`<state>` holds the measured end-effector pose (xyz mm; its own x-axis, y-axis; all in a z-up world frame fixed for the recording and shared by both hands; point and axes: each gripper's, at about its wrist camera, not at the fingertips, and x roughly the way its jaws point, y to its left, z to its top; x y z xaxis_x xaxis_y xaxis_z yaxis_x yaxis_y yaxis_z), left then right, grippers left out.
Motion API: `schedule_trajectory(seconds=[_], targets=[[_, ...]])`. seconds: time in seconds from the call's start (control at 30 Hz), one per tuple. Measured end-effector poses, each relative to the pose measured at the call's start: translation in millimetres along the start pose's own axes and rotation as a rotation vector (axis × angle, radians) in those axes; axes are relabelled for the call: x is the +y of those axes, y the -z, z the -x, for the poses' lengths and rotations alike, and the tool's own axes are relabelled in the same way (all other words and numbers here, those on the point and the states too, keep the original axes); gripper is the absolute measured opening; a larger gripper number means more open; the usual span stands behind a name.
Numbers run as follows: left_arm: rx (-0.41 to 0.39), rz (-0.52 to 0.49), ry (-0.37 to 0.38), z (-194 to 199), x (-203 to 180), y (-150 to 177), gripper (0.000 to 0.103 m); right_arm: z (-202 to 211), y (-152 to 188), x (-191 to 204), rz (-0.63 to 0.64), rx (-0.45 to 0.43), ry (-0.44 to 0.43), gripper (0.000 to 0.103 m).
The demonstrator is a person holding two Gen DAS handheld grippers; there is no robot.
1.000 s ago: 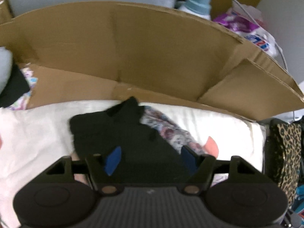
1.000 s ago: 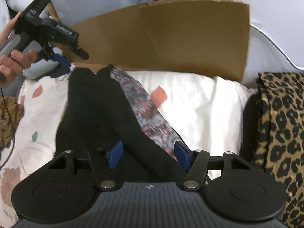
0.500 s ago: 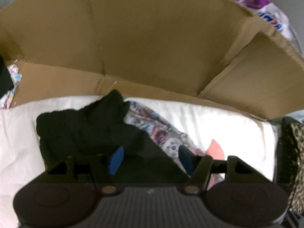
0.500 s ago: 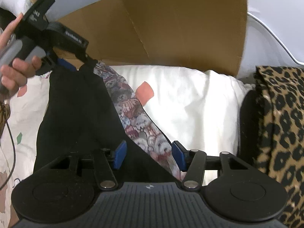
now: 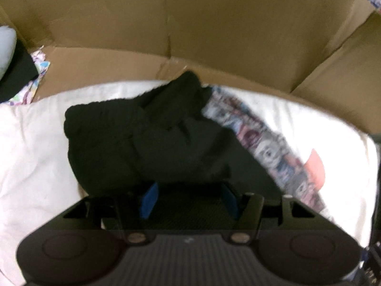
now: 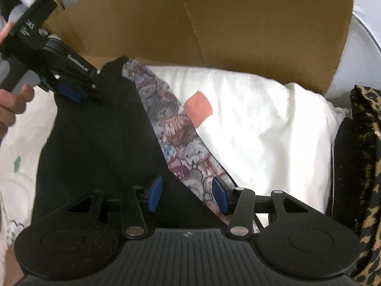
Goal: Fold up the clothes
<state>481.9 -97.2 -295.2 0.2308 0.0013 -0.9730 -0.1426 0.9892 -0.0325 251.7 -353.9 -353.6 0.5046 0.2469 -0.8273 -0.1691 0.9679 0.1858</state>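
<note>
Grippers, two, hand-held, both aimed steeply down at bed. Left gripper (image 5: 189, 199): seen from right wrist cam at upper left (image 6: 71, 90), held by person's hand (image 6: 12, 104), tilted down-right, tips at top edge of black garment (image 6: 100, 143); jaws closing, blue pads (image 5: 148, 200) apart w/ black cloth bunched between and just ahead of them; can't tell if pads press cloth yet, left cam blurred. Right gripper (image 6: 188, 196): low over near end of same garment, jaws closing, pads (image 6: 154, 196) clearly apart, not pinching; black cloth edge and patterned lining (image 6: 181, 143) lie in gap beneath. Garment: black, soft, lies lengthwise on white bedding (image 6: 262, 124), far end rumpled into lump by left gripper, near end flatter; printed strip (grey/maroon/blue motif) runs diagonally along its right side, touching it. Bedding: white, coral patch (image 6: 198, 108) just right of strip, small green mark at left. Cardboard box (image 6: 214, 35): brown, flaps up, behind bedding, garment's far tip reaching its base. Leopard-print fabric (image 6: 364, 166): far right, apart from garment.
</note>
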Motion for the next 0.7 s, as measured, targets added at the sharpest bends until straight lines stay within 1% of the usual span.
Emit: schedule_trajectory(seconds=[0.1, 0.17, 0.33, 0.37, 0.43, 0.47, 0.7], targets=[[0.031, 0.014, -0.022, -6.2, 7.9, 4.5, 0.059, -7.2, 4.3, 1.0, 0.015, 0.025, 0.01, 0.051], [0.05, 0.024, -0.039, -9.9, 12.6, 6.1, 0.056, -11.1, 7.8, 1.1, 0.023, 0.041, 0.014, 0.051], [0.058, 0.035, -0.039, -5.8, 15.9, 5.4, 0.054, -12.0, 10.1, 1.0, 0.025, 0.047, 0.005, 0.051], [0.058, 0.038, -0.035, -3.2, 15.7, 5.0, 0.054, -11.6, 9.9, 1.0, 0.025, 0.046, 0.001, 0.05], [0.054, 0.044, -0.025, 3.2, 14.8, 3.8, 0.054, -11.7, 9.4, 1.0, 0.027, 0.047, -0.011, 0.043], [0.049, 0.046, -0.015, 7.8, 14.0, 3.0, 0.054, -12.0, 9.7, 1.0, 0.029, 0.049, -0.015, 0.041], [-0.007, 0.082, 0.065, 30.5, -0.6, -11.7, 0.054, -14.1, 12.7, -1.7, 0.036, 0.061, -0.029, 0.042]])
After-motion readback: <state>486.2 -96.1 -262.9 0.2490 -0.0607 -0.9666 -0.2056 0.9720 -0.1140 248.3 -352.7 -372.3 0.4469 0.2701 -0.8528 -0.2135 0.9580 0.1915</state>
